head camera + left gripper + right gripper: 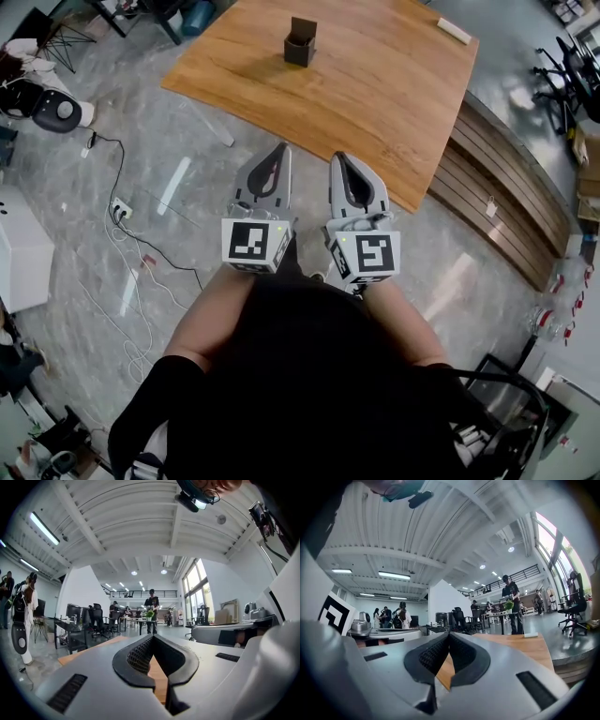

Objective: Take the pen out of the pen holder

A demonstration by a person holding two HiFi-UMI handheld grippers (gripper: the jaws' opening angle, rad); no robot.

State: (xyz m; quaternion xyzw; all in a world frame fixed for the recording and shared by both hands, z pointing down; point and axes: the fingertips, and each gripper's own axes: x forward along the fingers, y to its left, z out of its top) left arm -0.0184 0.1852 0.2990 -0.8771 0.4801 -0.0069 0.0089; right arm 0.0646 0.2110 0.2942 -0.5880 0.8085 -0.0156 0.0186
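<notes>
pen holder (300, 42), a small dark open-topped box, stands upright on the wooden tabletop (375, 94) near the upper middle of the head view, well apart from both grippers. whether a pen sits inside cannot be made out at this size. a small white block (454, 31) lies near the tabletop's upper right edge.

left gripper (281, 148) and right gripper (338, 157) sit side by side at the centre of the frame, near each other but not touching, both over the grey floor (187, 150) just short of the tabletop's near edge and pointing toward it. each carries a cube with square black-and-white markers at its rear, the left cube (255, 244) and the right cube (370, 255), with the person's bare forearms and dark sleeves below them.

in the left gripper view the dark ridged fingers (138, 656) are clenched, tips meeting, with nothing between them; only a strip of tabletop shows through the gap behind the tips. the right gripper view shows the same: fingers (433, 654) pressed together at the tips, empty, with the tabletop stretching away to the right of them.

a white cable (131, 253) and a power strip (119, 211) lie on the floor at the left of the head view. office chairs and standing people fill the background of both gripper views.
</notes>
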